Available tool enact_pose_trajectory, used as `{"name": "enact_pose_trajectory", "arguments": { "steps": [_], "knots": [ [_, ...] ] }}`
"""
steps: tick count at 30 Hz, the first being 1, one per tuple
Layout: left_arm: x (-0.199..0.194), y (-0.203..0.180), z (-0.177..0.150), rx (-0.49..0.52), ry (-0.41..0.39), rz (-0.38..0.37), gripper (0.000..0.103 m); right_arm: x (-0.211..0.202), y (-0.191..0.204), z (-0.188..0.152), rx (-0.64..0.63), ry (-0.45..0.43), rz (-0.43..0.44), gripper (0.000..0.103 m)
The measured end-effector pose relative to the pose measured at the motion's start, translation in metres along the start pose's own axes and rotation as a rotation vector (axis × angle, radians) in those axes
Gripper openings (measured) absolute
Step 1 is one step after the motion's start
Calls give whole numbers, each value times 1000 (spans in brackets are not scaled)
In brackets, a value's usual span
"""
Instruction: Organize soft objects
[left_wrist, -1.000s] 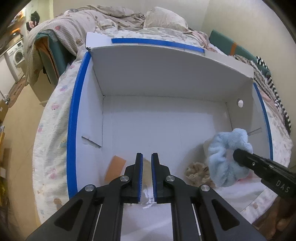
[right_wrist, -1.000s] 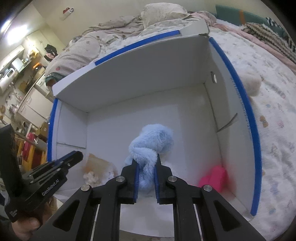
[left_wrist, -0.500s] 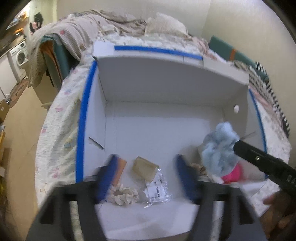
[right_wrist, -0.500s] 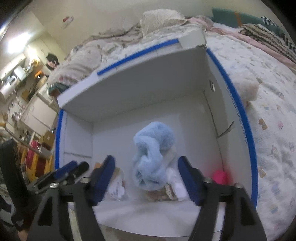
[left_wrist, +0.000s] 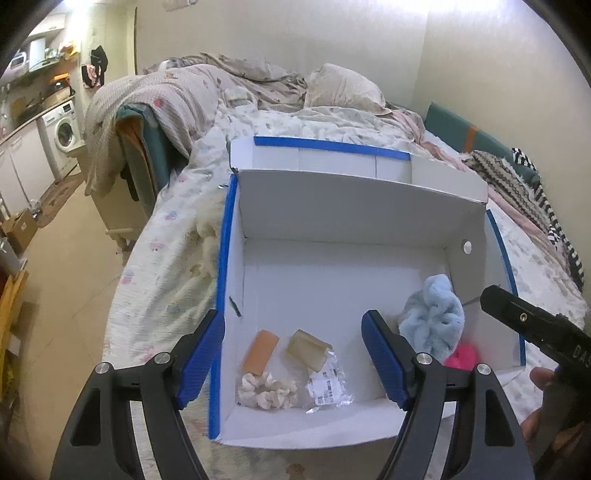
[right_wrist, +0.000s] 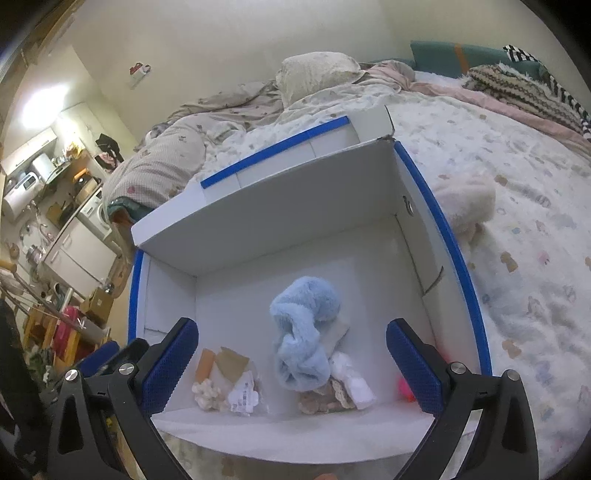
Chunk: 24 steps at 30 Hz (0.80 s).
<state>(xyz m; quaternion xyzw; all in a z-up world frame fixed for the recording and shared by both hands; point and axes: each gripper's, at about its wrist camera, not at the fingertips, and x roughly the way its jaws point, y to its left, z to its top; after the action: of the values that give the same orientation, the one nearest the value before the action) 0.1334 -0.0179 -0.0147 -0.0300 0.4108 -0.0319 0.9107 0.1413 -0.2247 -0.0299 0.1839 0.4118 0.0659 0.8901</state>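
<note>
A white box with blue-taped edges (left_wrist: 343, 206) (right_wrist: 258, 218) lies open on the bed. Inside it lie a fluffy light blue scrunchie (left_wrist: 436, 317) (right_wrist: 303, 332), a cream scrunchie (left_wrist: 266, 387) (right_wrist: 208, 395), a pink soft item (left_wrist: 463, 356) (right_wrist: 404, 387), a beige lace piece (right_wrist: 325, 400) and a white item (right_wrist: 352, 380). My left gripper (left_wrist: 293, 356) is open and empty above the box's near edge. My right gripper (right_wrist: 291, 369) is open and empty, pulled back from the blue scrunchie.
An orange card (left_wrist: 260, 350), a tan packet (left_wrist: 308, 349) and a clear labelled bag (left_wrist: 327, 386) also lie in the box. A cream plush item (right_wrist: 465, 206) lies on the bed right of the box. Pillows and blankets (left_wrist: 258, 92) lie behind.
Both grippers opened. The right one let go of the blue scrunchie, which now rests in the box. Both grippers drew back from the box.
</note>
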Motion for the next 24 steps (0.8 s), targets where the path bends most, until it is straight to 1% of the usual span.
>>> {"name": "enact_pose_trajectory", "arguments": {
  "steps": [3, 6, 8, 11, 17, 21, 24],
  "knots": [
    [-8, 3, -1, 15, -9, 31, 74, -4, -1, -2, -5, -2, -2, 103],
    [-12, 11, -4, -5, 21, 15, 74, -12, -1, -7, -9, -11, 5, 103],
    [-17, 19, -7, -45, 26, 16, 74, -16, 0, -9, -20, -15, 5, 103],
    [-22, 23, -12, -52, 32, 18, 74, -22, 2, -13, -35, -10, 13, 103],
    [-39, 24, -24, -30, -13, 49, 74, -37, -3, -24, -17, -18, 14, 103],
    [-51, 34, -31, -62, -38, 63, 75, -48, 1, -30, -41, -54, -1, 103],
    [-65, 34, -37, -44, -90, 94, 83, -59, 7, -39, -66, -91, -11, 103]
  ]
}}
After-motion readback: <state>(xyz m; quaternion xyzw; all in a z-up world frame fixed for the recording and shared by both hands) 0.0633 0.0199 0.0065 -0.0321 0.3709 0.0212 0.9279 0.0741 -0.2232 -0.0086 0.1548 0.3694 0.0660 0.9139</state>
